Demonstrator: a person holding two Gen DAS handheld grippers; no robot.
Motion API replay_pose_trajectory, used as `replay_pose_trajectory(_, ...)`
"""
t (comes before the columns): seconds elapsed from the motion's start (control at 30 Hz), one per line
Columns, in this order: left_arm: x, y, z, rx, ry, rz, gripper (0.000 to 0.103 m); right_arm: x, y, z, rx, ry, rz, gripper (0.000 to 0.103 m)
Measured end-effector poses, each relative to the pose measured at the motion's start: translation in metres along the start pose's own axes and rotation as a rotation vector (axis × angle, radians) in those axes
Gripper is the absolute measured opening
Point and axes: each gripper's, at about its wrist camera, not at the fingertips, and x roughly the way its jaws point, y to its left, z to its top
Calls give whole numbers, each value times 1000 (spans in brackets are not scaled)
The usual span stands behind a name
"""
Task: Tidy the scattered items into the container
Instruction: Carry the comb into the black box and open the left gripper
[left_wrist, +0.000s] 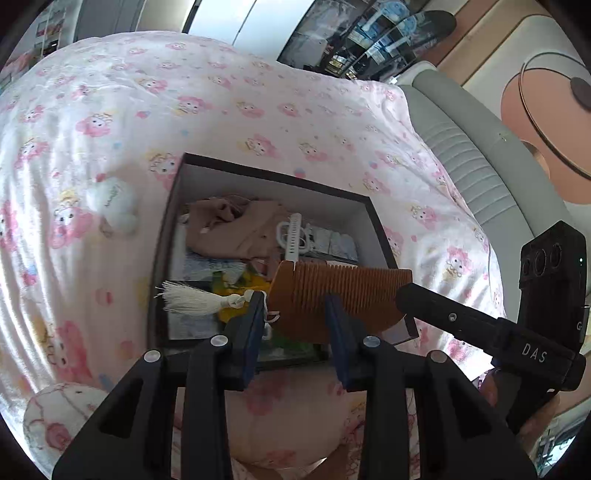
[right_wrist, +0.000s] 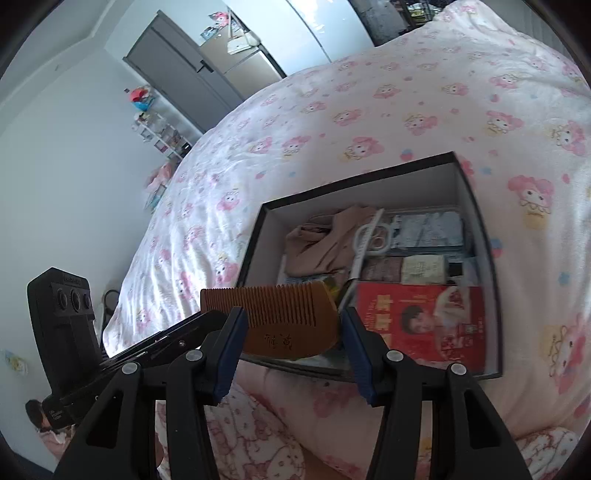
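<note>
We are well into the tidying, and one item is in transit. The wooden comb (left_wrist: 332, 291) hangs in the air over the near wall of the box (left_wrist: 277, 173), not yet inside it. Its white tassel (left_wrist: 184, 299) trails off the end by the left gripper (left_wrist: 293, 314).

We read the hold as shared. The left gripper's fingers are closed partway on the tassel end of the comb. The right gripper (right_wrist: 291, 321) clasps the other end, its fingers set wider. Exactly where each pad presses is hard to see, because the comb runs behind one finger in each wrist view.

The box sits on the bed (left_wrist: 221, 92), towards its near edge, and already looks fairly full. A beige cloth (left_wrist: 236, 229) is bundled at the far side, with a white strap-like piece (left_wrist: 293, 236) lying against it. There are some pale blue packs, and a red packet (right_wrist: 417, 317) stands against the near wall.

At least two things remain, as we judge it. The comb must be lowered in and let go. A small white plush thing (left_wrist: 110, 206) lies on the bed just outside the box, on the side away from the headboard. Parts of the bed fall outside both views, so we cannot say whether more items are scattered there.
</note>
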Motion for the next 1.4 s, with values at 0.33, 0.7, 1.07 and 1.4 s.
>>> replay_pose_trajectory(0.33,59,-10,-5,16,101,41,32,31,-44,-14,35,53,-92,49)
replay_pose_trajectory(0.7,71,-31,-13,93,136,105,32,38,-60,-21,51,49,-136,49)
replay_pose_trajectory(1.07,76,-46,-17,116,153,122,32,26,-68,-20,28,30,-217,49)
replay_pose_trajectory(1.4,38,-63,-21,171,93,133,37,-1,-43,-24,-30,-26,-229,49)
